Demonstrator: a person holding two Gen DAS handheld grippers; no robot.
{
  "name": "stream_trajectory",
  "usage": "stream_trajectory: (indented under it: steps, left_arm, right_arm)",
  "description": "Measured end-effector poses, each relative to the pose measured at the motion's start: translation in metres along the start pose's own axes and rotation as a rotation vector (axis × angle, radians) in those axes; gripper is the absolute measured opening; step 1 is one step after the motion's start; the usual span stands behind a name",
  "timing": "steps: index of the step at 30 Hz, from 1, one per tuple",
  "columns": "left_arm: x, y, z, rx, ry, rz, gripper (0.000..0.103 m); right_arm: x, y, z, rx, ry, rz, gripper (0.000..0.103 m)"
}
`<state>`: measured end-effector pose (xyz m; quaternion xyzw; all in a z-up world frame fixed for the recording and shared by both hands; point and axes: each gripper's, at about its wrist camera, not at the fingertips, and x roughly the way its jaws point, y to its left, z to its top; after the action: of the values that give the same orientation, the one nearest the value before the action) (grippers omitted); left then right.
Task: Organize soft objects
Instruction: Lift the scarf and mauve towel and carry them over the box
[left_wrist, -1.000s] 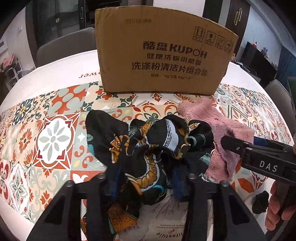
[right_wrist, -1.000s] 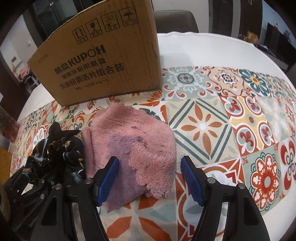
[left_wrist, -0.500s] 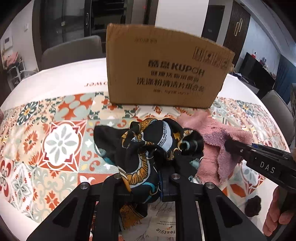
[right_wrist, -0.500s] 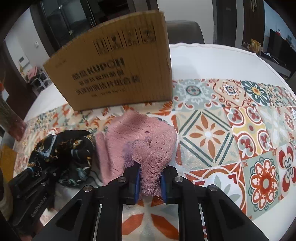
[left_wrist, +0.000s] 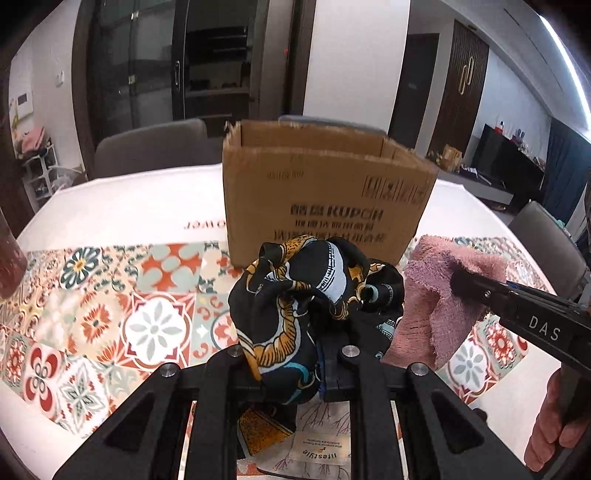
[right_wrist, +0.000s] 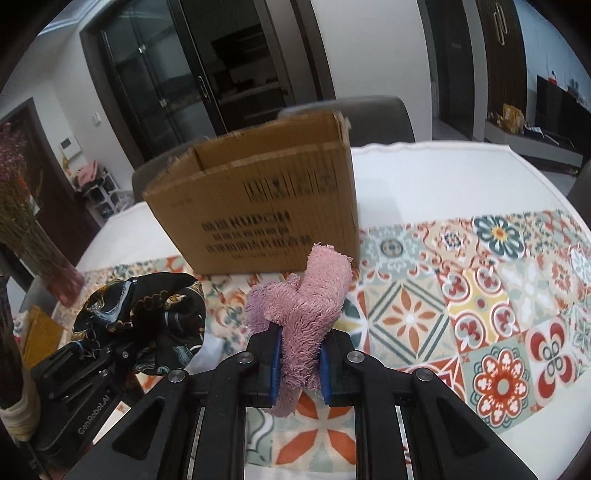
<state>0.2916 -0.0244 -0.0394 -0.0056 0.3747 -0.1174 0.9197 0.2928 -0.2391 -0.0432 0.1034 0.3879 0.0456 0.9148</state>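
Note:
My left gripper (left_wrist: 291, 365) is shut on a black scarf with gold chain print (left_wrist: 306, 299) and holds it above the tiled tablecloth. My right gripper (right_wrist: 298, 356) is shut on a pink fluffy towel (right_wrist: 306, 302) and holds it up too. The towel (left_wrist: 436, 295) shows to the right in the left wrist view, with the right gripper's arm (left_wrist: 524, 317) across it. The scarf (right_wrist: 144, 314) shows at the left in the right wrist view. An open cardboard box (left_wrist: 325, 199) stands behind both cloths; it also shows in the right wrist view (right_wrist: 258, 206).
A patterned tablecloth (left_wrist: 110, 317) covers the round white table (left_wrist: 122, 206). A vase of dried flowers (right_wrist: 48, 258) stands at the left. Grey chairs (left_wrist: 147, 144) ring the far side. A printed cloth with a label (left_wrist: 317, 450) lies under my left gripper.
Both grippers closed, the left on the scarf and the right on the towel, and lifted them off the table. The box's open top has come into view.

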Motion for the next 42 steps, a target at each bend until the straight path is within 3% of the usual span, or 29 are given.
stream_trajectory:
  steps: [17,30,42]
  left_arm:
    - [-0.062,-0.005,0.051,0.051,-0.140,-0.005,0.019]
    - [-0.087,-0.009,0.089,0.092,-0.202,-0.065,0.019]
    - [-0.081,0.001,0.129,0.079,-0.136,-0.166,0.019]
  right_arm:
    - [-0.062,0.027,0.042,-0.051,-0.127,0.034,0.017]
    - [-0.099,0.040,0.074,-0.079,-0.200,0.068,0.017]
    - [-0.111,0.059,0.119,-0.085,-0.209,0.052,0.017]
